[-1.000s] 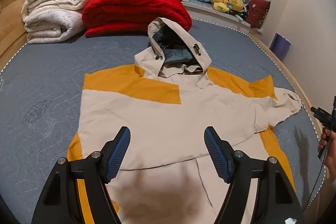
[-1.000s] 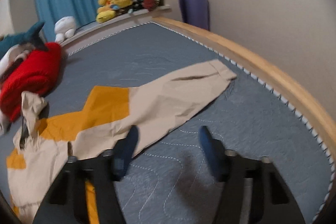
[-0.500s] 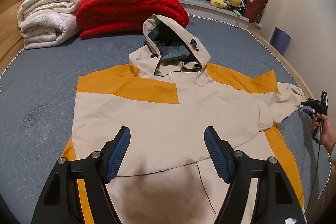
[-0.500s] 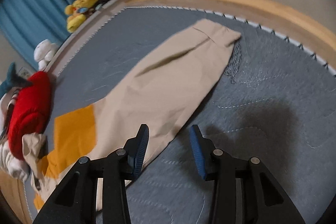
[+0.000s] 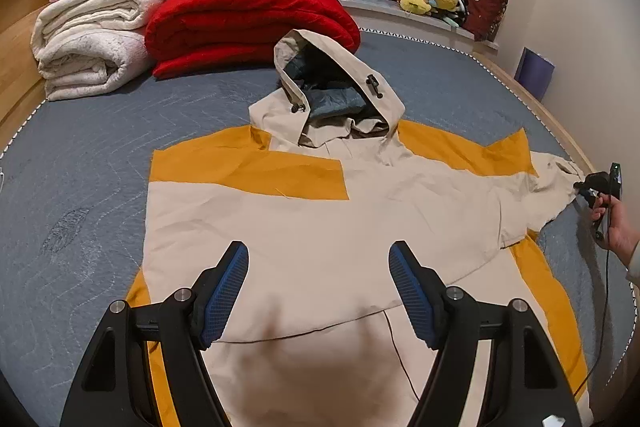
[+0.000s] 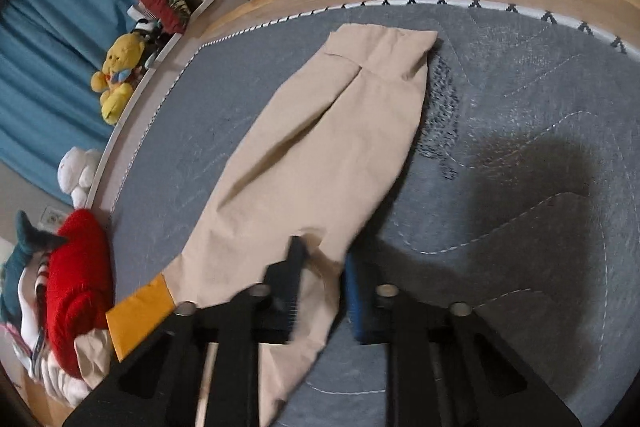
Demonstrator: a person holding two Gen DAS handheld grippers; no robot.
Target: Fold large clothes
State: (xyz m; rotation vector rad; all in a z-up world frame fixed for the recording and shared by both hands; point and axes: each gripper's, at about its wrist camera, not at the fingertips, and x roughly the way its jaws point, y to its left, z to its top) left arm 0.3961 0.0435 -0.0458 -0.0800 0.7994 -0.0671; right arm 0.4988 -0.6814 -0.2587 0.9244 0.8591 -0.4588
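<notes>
Grey bed (image 5: 80, 155), and a beige-and-orange jacket (image 5: 320, 227) spread flat across its middle, hood toward the red blanket (image 5: 248, 19). The left gripper (image 5: 318, 283) hovers over the hem, fingers wide apart, holding nothing. Near the bed's right edge the right gripper (image 6: 322, 281) pinches a fold of the sleeve (image 6: 320, 147).

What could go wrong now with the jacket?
The right gripper pinches only the edge of the sleeve, with little cloth between its fingers, so it might slip out when pulled. The sleeve is long, so its far cuff could drag and bunch. The left gripper is open above the jacket, holding nothing down, so the body might slide on the bed.
</notes>
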